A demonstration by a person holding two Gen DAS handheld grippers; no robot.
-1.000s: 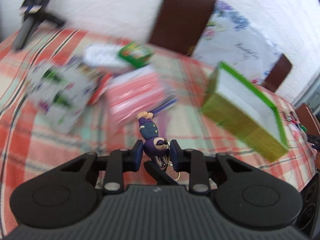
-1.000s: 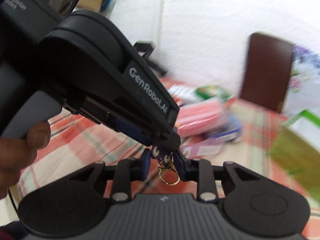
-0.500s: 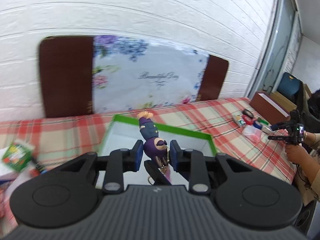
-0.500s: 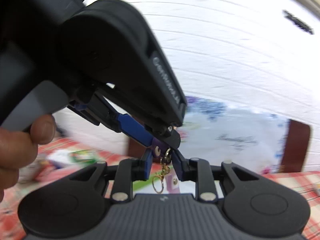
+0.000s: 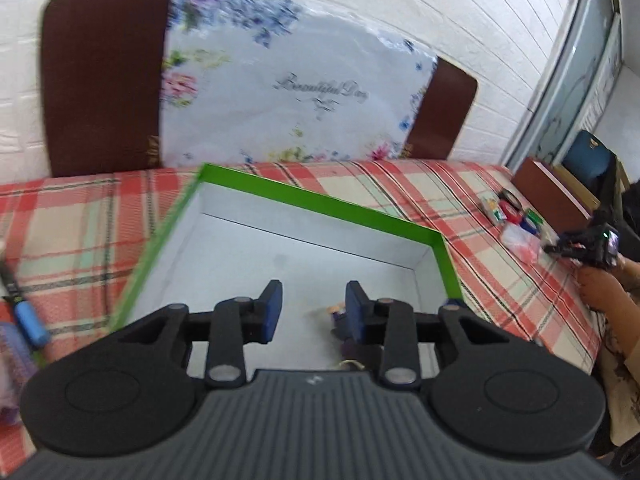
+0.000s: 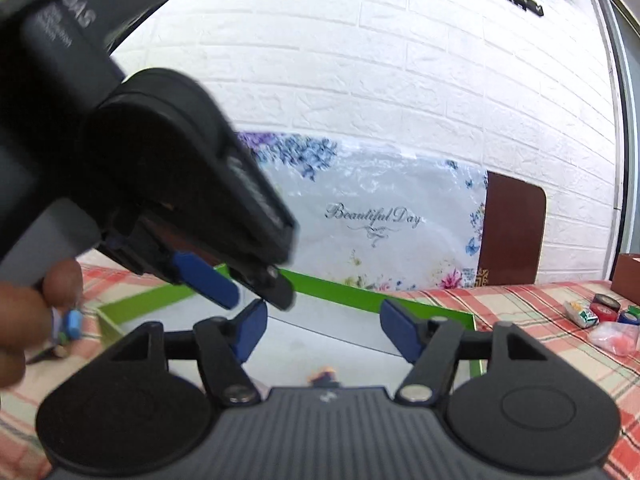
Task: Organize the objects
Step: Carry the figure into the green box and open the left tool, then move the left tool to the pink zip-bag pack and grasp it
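Note:
A green box (image 5: pixel 320 200) with a white inside lies open on the plaid table. My left gripper (image 5: pixel 314 310) is open above it. The small purple figure keychain (image 5: pixel 340 316) lies in the box, partly hidden behind the left gripper's right finger. My right gripper (image 6: pixel 322 330) is also open over the box (image 6: pixel 340 286). A bit of the figure (image 6: pixel 324 374) shows just above the right gripper's body. The left gripper's body (image 6: pixel 180 184) fills the left of the right wrist view.
A flowered plastic sheet (image 5: pixel 280 88) leans on brown chairs (image 5: pixel 104 76) at the wall behind the table. A blue pen (image 5: pixel 26 316) lies left of the box. Tape rolls and small packets (image 5: pixel 516 216) lie at the right, near another person's hand (image 5: pixel 600 280).
Both grippers have opened and let go of the purple figure. It has dropped into the green box. The left gripper now points lower, into the box.

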